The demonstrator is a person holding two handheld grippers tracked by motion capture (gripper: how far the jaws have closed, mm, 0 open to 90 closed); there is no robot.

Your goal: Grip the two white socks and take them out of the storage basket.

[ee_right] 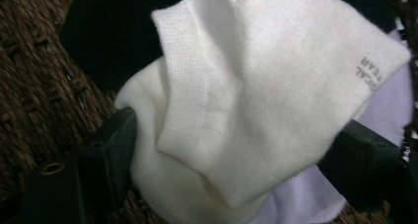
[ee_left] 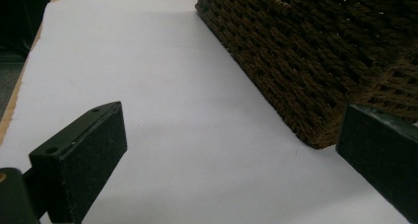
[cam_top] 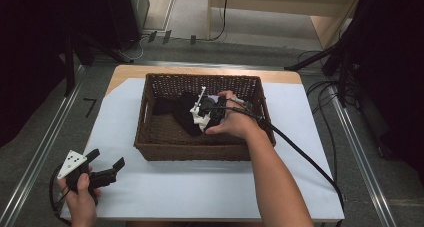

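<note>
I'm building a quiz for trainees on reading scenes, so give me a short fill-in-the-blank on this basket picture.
1. The brown wicker basket stands on a sheet of ____ paper.
2. The right claw reaches into the basket with a ____ sock between its jaws.
3. Behind that sock lies ____ clothing.
4. The left claw hovers with jaws ____, holding nothing.

Missing words: white; cream; black; open

Cream sock with grey lettering, black cloth, brown woven basket, white sheet.
</note>
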